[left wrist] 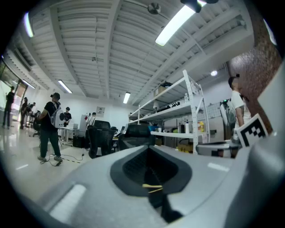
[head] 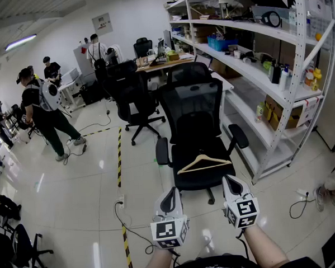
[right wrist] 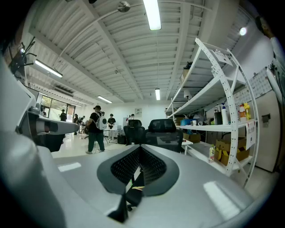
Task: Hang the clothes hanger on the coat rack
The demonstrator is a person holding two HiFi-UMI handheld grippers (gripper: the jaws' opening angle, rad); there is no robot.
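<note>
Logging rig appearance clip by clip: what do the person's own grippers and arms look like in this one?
The left gripper and right gripper share one design: pale grey tapered shells, with black textured pads lining the jaws. Each carries a white cube printed with black square markers. The forearms show no sleeves. A dark top shows at the bottom edge.

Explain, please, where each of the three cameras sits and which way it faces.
Head view: on the person's head, looking forward and down at a chair with a hanger on its seat; both forearms, left gripper and right gripper show.
Left gripper view: on the left gripper, facing out across the room toward the chair and shelves; its shut jaws show.
Right gripper view: on the right gripper, facing the same way; its shut jaws show.
Shared: all three see the chair and shelves.
</note>
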